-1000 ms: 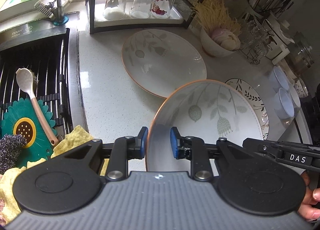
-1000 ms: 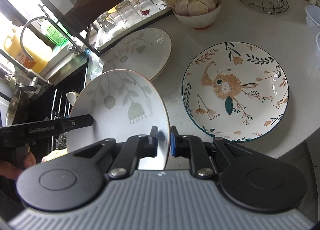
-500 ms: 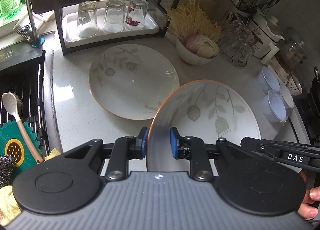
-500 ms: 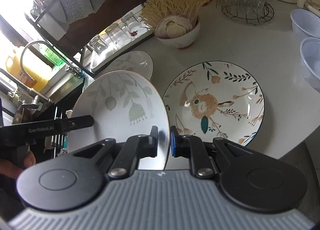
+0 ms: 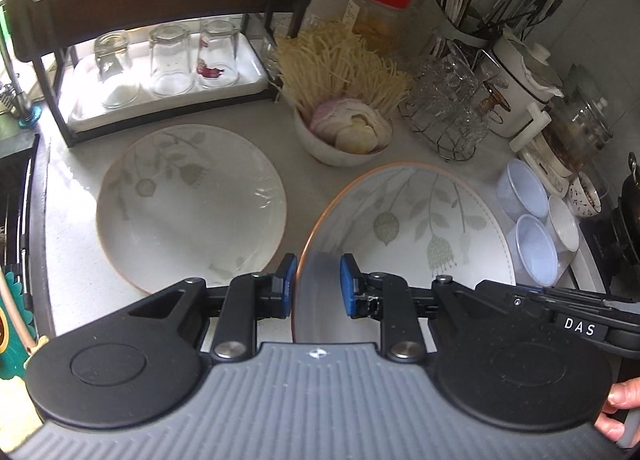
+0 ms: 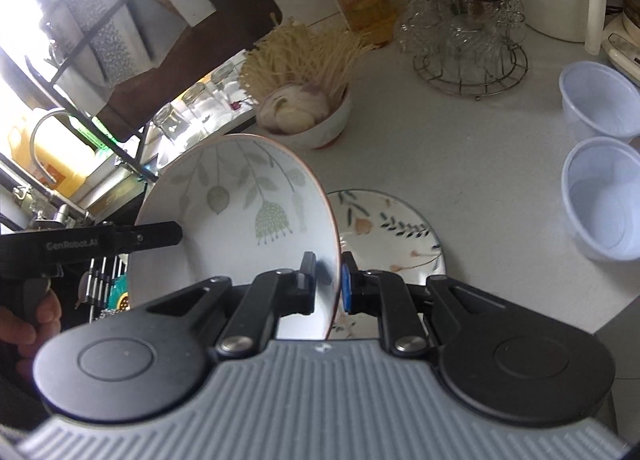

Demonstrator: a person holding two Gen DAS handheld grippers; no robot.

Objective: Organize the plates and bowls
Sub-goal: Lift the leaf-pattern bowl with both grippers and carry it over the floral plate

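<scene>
- Both grippers are gripping one leaf-patterned plate [image 5: 408, 220], sharing its weight: the left gripper [image 5: 319, 280] is clamping its near rim at lower centre, and the right gripper [image 6: 328, 280] is pinching the opposite edge.
- The plate is hanging tilted over the floral plate [image 6: 392, 228], lower centre-right, probably for stacking.

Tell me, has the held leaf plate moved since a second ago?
Yes. In the right wrist view the leaf plate, gripped by both grippers, now overlaps the animal-print plate on the counter, where earlier it sat clear to that plate's left.
</scene>
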